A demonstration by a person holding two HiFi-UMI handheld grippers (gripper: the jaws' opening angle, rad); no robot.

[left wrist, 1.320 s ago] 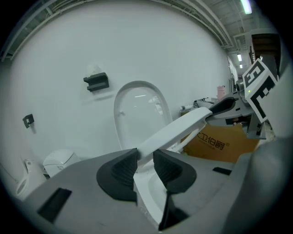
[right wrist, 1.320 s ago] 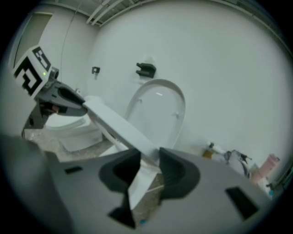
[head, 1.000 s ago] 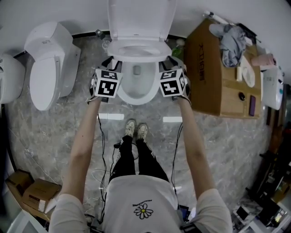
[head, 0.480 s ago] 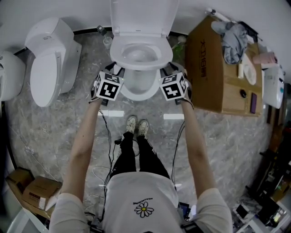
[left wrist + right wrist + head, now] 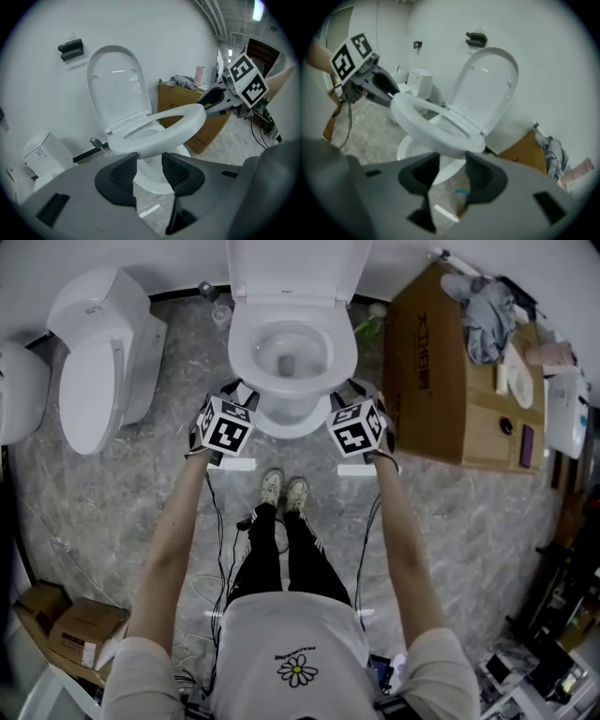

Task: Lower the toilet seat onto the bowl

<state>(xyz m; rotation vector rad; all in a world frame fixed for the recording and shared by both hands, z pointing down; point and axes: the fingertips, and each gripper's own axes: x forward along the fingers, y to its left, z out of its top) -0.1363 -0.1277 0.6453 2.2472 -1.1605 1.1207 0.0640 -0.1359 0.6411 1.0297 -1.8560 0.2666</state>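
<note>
Grey veined floor (image 5: pixel 112 512), white wall. Toilet seat (image 5: pixel 159 129) hangs tilted, partway down above the bowl (image 5: pixel 281 418), lid (image 5: pixel 117 89) upright behind it. My left gripper (image 5: pixel 149 168) and right gripper (image 5: pixel 451 173): jaws drawn to a narrow gap, each nipping the seat's rim on its own side of the bowl. My guess: stiff, smooth plastic, some weight, hinged. It could slip and slam, so grip the side rims towards the front. Bowl: dark drain, apparently only water. Cardboard box (image 5: pixel 441 399) right of bowl, closed, cloth (image 5: pixel 487 315) heaped on top.

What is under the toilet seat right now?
The white bowl, with a gap between them. Most of the bowl's rim is covered by the seat.
</note>
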